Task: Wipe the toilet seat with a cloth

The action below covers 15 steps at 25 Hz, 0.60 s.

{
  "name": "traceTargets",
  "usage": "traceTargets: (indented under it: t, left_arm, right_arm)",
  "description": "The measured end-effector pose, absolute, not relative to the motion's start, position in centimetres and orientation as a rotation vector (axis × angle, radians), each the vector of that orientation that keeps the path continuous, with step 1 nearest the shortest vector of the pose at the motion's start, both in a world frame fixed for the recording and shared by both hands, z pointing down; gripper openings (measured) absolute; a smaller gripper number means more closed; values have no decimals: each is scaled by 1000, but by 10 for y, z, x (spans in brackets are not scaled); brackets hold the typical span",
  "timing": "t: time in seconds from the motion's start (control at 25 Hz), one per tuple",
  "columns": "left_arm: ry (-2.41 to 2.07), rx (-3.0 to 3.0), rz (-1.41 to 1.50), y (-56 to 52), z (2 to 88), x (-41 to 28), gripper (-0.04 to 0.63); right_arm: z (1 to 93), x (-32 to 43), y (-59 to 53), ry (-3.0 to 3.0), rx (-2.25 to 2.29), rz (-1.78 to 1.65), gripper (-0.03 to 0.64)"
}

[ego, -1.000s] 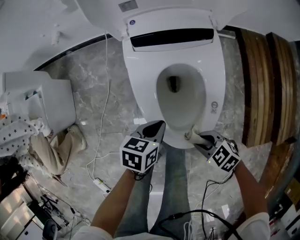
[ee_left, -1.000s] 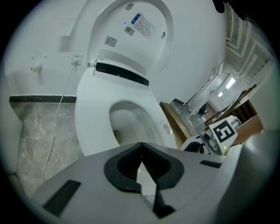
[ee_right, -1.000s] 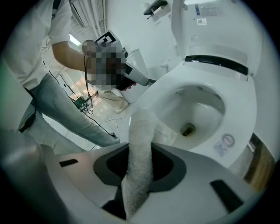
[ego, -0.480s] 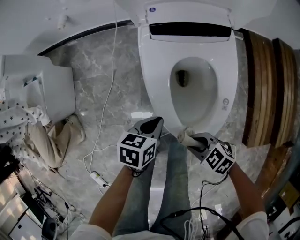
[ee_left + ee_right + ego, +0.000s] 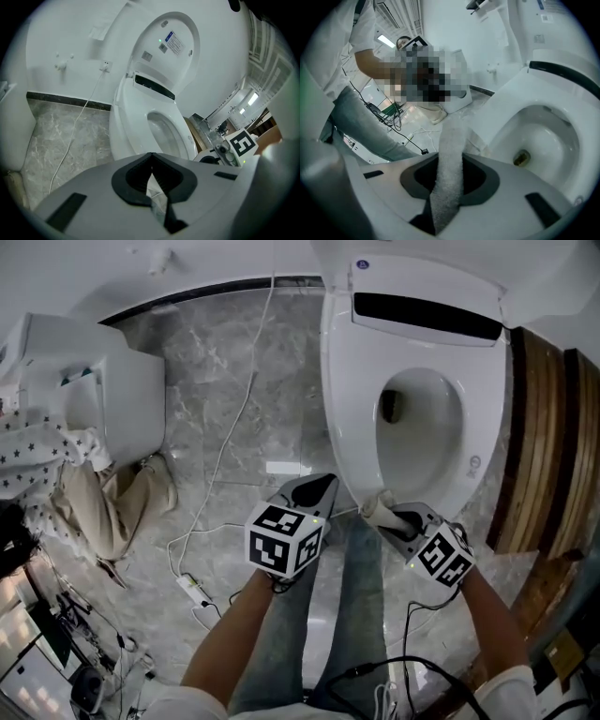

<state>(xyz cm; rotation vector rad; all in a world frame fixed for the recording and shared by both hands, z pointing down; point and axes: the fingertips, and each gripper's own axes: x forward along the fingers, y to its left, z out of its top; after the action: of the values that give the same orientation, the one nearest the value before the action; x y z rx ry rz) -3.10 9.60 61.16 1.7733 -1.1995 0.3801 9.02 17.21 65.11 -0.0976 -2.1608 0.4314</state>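
Note:
The white toilet seat (image 5: 352,427) is down, with the lid raised behind it. My right gripper (image 5: 389,514) is shut on a white terry cloth (image 5: 377,508), which lies against the seat's front rim. In the right gripper view the cloth (image 5: 450,159) rises as a strip from between the jaws, with the bowl (image 5: 543,140) to its right. My left gripper (image 5: 319,486) hovers over the floor just left of the seat's front, jaws shut. In the left gripper view a thin pale sliver shows in the seam of that gripper (image 5: 151,159); I cannot tell what it is.
A white bin (image 5: 122,409) stands at the left with star-patterned fabric (image 5: 37,451) and beige fabric (image 5: 94,512) beside it. A white cable (image 5: 230,427) crosses the marble floor to an adapter (image 5: 192,589). Wooden panelling (image 5: 539,427) runs along the right. A jeans-clad leg (image 5: 361,596) lies between the grippers.
The head view has swung, so the toilet now sits farther right and higher. The right gripper's cloth has slid along the front rim toward the seat's left side. The left gripper has kept its place.

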Motion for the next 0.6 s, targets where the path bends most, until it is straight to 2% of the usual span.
traceTargets:
  t: [0.6]
  left_arm:
    - [-1229, 1724, 270, 91, 615, -66, 12]
  right_arm:
    - [645, 13, 119, -2243, -102, 351, 100]
